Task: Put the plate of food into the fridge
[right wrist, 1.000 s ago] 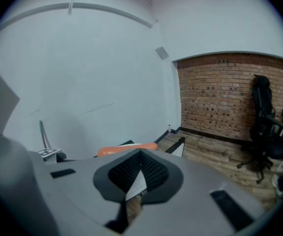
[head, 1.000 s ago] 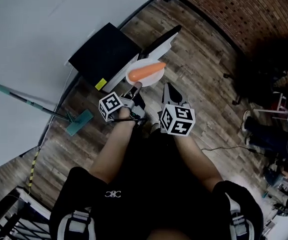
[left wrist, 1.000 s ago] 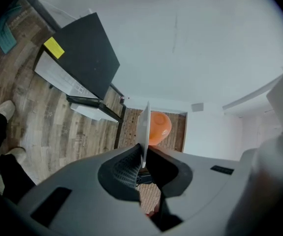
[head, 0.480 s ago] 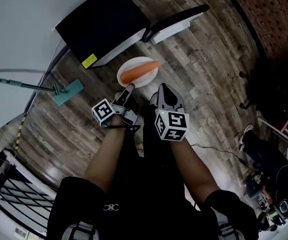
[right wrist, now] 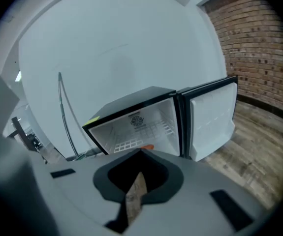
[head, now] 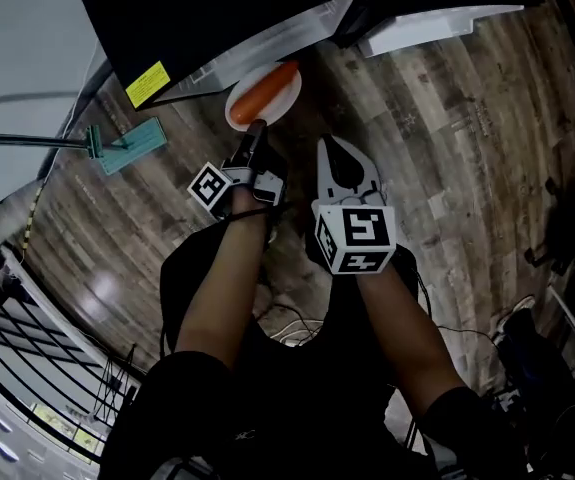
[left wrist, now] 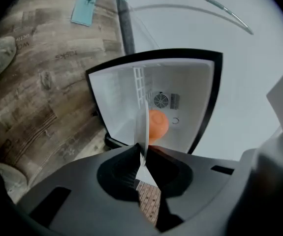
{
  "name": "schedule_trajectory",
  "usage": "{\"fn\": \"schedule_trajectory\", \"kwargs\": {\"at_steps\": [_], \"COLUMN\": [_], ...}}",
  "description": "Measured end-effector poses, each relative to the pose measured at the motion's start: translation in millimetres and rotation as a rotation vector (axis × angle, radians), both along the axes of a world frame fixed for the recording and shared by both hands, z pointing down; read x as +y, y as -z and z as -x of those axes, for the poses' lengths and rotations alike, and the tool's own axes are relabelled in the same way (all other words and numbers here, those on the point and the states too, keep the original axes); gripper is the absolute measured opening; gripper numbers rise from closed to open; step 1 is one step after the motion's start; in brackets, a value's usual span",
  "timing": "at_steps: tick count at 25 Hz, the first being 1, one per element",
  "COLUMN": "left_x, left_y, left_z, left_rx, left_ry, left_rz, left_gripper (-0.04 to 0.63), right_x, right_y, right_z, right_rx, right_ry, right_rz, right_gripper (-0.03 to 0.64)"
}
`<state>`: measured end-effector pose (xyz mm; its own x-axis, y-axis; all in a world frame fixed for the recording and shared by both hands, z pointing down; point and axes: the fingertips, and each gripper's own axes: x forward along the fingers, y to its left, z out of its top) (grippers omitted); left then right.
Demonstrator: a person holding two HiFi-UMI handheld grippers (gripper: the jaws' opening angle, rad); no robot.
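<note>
While the left gripper (head: 257, 133) stands pinched on the plate (head: 279, 108) by its rim, the plate, bearing a carrot (head: 265, 90), hangs at the mouth of the open fridge (head: 207, 28). Beside it, the right gripper (head: 335, 148): jaws together, nothing held. Far right: the door (head: 437, 18), swung wide.

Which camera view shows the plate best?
The head view: plate and carrot seen from above. Left gripper view shows the plate edge-on in the jaws; right gripper view shows only an orange sliver.
</note>
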<state>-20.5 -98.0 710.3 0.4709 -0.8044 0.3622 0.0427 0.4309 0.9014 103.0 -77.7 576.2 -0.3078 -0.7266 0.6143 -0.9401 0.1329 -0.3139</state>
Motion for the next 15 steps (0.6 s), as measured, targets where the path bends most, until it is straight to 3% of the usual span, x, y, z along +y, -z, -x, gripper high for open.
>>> {"fn": "schedule_trajectory", "kwargs": {"at_steps": [4,10,15], "left_x": [-39.1,-85.5,-118.4], "left_y": [-71.0,-161.2,-208.9], "left_z": [5.2,24.3,47.0], "left_rx": [0.004,-0.056,-0.09], "left_ry": [0.108,0.239,0.37], "left_rz": [-0.067,-0.142,-0.185], "left_gripper": [0.034,0.034,0.035], "right_x": [-30.1,-79.3,-102.7], "right_y": [-54.5,-111.2,-147.8], "right_z": [0.7,20.2,31.0], "right_rx": [-0.005,0.036,0.023], "right_ry": [0.066,0.233,0.308], "right_rz": [-0.078,-0.223,-0.248], "right_gripper": [0.014,0.014,0.014]}}
